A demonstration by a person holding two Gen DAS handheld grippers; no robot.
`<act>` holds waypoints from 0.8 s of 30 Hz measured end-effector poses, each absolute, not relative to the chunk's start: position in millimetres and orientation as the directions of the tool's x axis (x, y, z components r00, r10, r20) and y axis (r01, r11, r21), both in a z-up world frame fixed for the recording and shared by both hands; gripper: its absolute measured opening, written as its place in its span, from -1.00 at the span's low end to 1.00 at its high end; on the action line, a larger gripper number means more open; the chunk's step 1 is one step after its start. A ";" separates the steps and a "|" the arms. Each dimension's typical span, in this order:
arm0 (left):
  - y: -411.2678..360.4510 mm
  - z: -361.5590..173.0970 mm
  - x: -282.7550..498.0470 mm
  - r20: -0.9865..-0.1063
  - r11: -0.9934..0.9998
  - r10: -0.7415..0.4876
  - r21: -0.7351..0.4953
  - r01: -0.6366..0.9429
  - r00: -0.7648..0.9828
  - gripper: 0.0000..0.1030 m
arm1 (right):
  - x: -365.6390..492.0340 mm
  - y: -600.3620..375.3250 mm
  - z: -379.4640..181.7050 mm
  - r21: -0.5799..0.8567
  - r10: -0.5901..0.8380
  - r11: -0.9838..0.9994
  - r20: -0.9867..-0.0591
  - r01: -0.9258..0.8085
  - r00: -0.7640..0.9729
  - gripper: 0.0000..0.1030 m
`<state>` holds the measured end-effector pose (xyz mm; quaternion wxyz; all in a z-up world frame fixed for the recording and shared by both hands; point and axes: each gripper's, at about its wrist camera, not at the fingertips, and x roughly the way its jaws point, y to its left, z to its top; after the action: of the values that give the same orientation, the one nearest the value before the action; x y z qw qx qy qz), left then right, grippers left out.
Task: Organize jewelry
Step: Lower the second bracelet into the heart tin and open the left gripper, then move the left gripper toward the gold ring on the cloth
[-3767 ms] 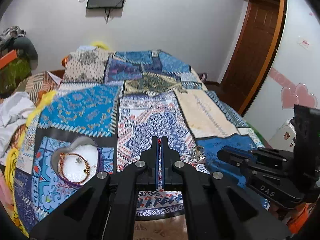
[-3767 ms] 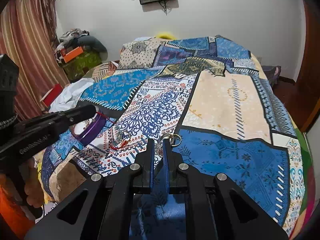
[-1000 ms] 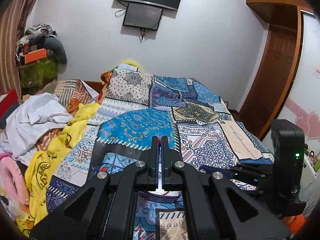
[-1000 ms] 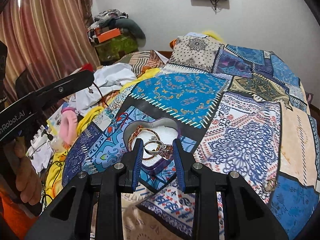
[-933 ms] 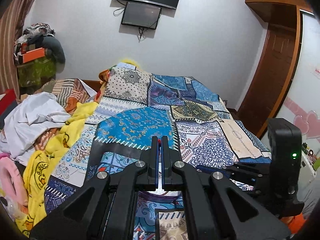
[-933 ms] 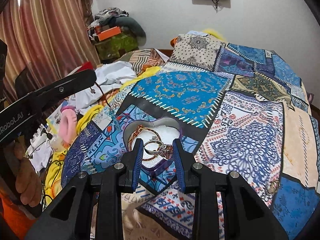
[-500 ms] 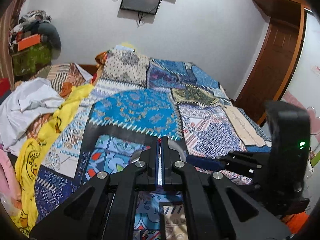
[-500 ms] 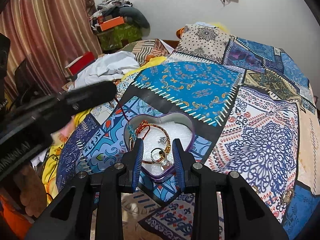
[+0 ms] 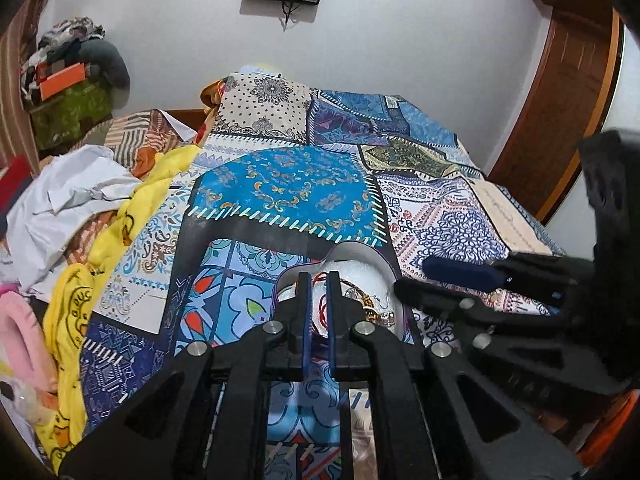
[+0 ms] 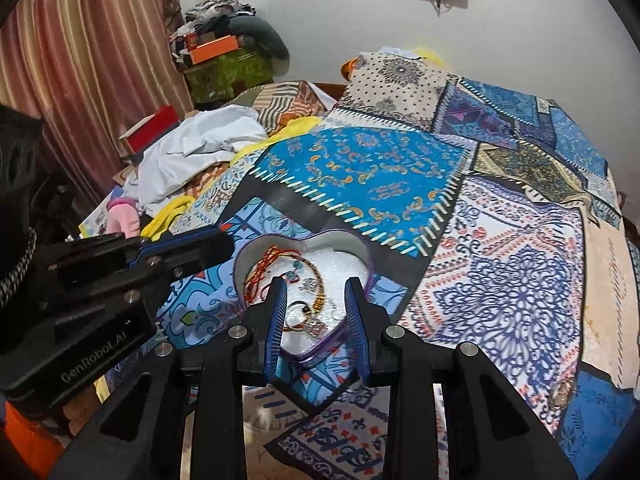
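A purple heart-shaped tin (image 10: 362, 250) with a white lining lies on the patchwork bedspread; it also shows in the left wrist view (image 9: 352, 249). Inside lie a red thread bracelet (image 10: 262, 270), a gold beaded bracelet (image 10: 318, 280) and a ring with a charm (image 10: 308, 318). My right gripper (image 10: 315, 286) is open and empty, just above the tin's near edge. My left gripper (image 9: 318, 280) is open a little over the tin's left side, with the red thread (image 9: 320, 306) showing between its fingers. Another small piece of jewelry (image 10: 560, 394) lies on the bedspread at the right.
Crumpled white cloth (image 10: 192, 148), yellow fabric (image 9: 120, 216) and a pink item (image 9: 20, 320) are piled on the bed's left side. A curtain (image 10: 80, 60), a cluttered green chest (image 10: 228, 68) and a wooden door (image 9: 560, 92) surround the bed.
Both grippers came down closer to the tin. My left gripper's jaws, shut before, now stand slightly apart. The ring with a charm dropped from the right gripper and lies in the tin.
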<state>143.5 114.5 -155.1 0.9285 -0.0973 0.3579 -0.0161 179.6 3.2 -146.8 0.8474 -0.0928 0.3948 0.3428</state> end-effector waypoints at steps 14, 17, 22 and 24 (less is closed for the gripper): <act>88.6 -135.6 121.7 -0.667 0.989 -0.033 -0.129 -0.072 0.744 0.21 | 172.6 -53.4 -116.3 0.118 0.474 0.824 -0.679 -0.554 0.560 -0.15; 80.2 -129.4 119.9 -0.664 0.989 -0.035 -0.128 -0.067 0.747 0.25 | 171.4 -69.1 -111.8 0.126 0.466 0.839 -0.669 -0.529 0.579 -0.12; 61.3 -119.7 119.8 -0.654 0.992 -0.037 -0.118 -0.053 0.755 0.35 | 169.1 -102.0 -102.8 0.134 0.443 0.867 -0.648 -0.480 0.619 -0.10; 53.8 -116.8 120.7 -0.651 0.992 -0.044 -0.120 -0.045 0.758 0.35 | 168.8 -113.9 -100.2 0.131 0.428 0.879 -0.641 -0.459 0.636 -0.10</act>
<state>120.7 53.8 -116.8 0.9354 -0.0641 0.3477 0.0003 168.8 -113.9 -100.2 0.9043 -0.0222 0.3486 0.2454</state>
